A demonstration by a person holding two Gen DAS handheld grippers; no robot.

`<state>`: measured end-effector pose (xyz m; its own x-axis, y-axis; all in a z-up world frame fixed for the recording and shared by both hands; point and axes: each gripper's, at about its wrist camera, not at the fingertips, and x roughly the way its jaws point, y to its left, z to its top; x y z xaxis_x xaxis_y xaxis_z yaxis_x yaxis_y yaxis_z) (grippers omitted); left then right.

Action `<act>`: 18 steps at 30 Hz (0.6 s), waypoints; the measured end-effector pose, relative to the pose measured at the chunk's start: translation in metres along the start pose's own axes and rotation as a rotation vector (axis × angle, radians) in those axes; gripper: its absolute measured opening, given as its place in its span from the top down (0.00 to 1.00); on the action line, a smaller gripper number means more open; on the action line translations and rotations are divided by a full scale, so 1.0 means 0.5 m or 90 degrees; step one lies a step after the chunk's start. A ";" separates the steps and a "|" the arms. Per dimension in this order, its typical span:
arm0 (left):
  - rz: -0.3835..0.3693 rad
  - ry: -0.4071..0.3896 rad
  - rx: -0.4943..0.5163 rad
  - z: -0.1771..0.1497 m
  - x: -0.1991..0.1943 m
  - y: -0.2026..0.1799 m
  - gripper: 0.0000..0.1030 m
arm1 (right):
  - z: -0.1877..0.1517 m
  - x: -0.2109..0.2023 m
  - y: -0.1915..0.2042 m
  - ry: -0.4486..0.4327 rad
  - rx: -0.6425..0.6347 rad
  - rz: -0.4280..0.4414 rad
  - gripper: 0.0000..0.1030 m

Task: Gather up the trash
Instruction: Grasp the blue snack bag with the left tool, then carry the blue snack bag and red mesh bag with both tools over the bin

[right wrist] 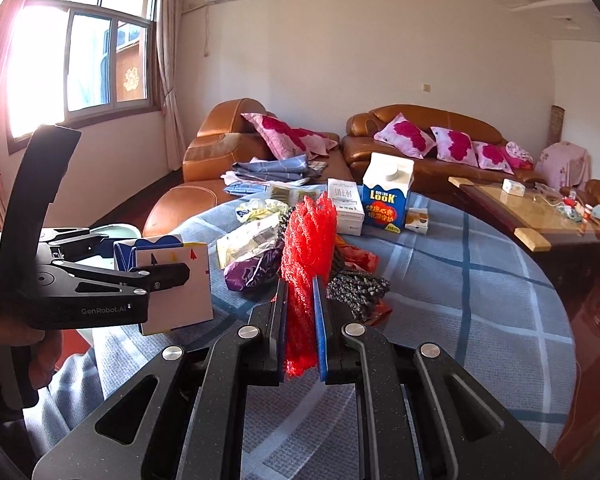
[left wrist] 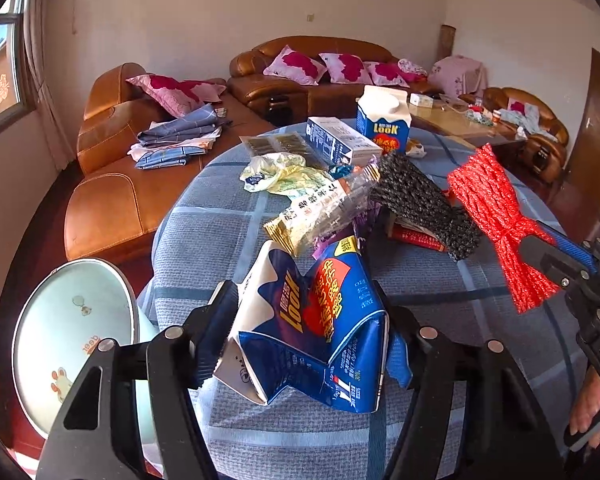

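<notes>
I have a piece of trash in each hand and the step in hand is the carry-off. My left gripper (left wrist: 308,344) has its jaws pressed on both sides of a crushed blue milk carton (left wrist: 312,328), which sits low over the near edge of the counter (left wrist: 204,232); the carton's walls are buckled, so I judge the grip firm enough. My right gripper (right wrist: 300,336) has its jaws nearly closed, pinching a red mesh net (right wrist: 308,240) that stands up between them above the counter.

The pale bin (left wrist: 76,332) sits just off the counter's left edge, close to the carton. Next I'd swing the carton over its mouth and let go, then bring the net across. More wrappers (left wrist: 320,208) and an upright carton (left wrist: 384,120) remain farther back.
</notes>
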<state>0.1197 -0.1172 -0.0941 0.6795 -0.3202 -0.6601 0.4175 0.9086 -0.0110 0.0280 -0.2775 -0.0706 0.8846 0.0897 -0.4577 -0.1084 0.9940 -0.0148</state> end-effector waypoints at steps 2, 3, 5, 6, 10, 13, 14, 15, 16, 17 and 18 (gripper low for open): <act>0.003 -0.014 -0.012 0.002 -0.014 0.016 0.38 | 0.010 0.001 0.000 -0.005 -0.001 0.004 0.89; 0.009 -0.020 -0.015 0.004 -0.021 0.024 0.38 | 0.016 0.002 0.002 -0.009 -0.003 0.009 0.89; 0.025 -0.035 -0.016 0.006 -0.039 0.038 0.38 | 0.026 0.007 0.009 -0.015 -0.009 0.018 0.89; 0.031 -0.041 -0.017 0.007 -0.045 0.042 0.38 | 0.032 0.012 0.013 -0.018 -0.013 0.025 0.89; 0.078 -0.064 -0.016 0.008 -0.071 0.067 0.38 | 0.054 0.032 0.039 -0.031 -0.031 0.055 0.89; 0.113 -0.079 -0.019 0.009 -0.087 0.088 0.38 | 0.076 0.054 0.057 -0.040 -0.035 0.083 0.89; 0.117 -0.080 -0.021 0.010 -0.090 0.095 0.38 | 0.085 0.063 0.062 -0.042 -0.035 0.093 0.89; 0.126 -0.082 -0.024 0.010 -0.093 0.103 0.38 | 0.093 0.073 0.067 -0.045 -0.033 0.104 0.89; 0.136 -0.083 -0.028 0.010 -0.095 0.110 0.38 | 0.102 0.085 0.074 -0.046 -0.034 0.112 0.89; 0.143 -0.085 -0.030 0.009 -0.097 0.116 0.38 | 0.107 0.093 0.081 -0.047 -0.037 0.117 0.89; 0.151 -0.085 -0.032 0.010 -0.098 0.124 0.38 | 0.113 0.102 0.087 -0.048 -0.040 0.125 0.89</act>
<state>0.1153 -0.0468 -0.0589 0.8302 -0.1259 -0.5431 0.2089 0.9735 0.0935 0.0939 -0.2261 -0.0441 0.8745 0.2879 -0.3903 -0.3080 0.9513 0.0117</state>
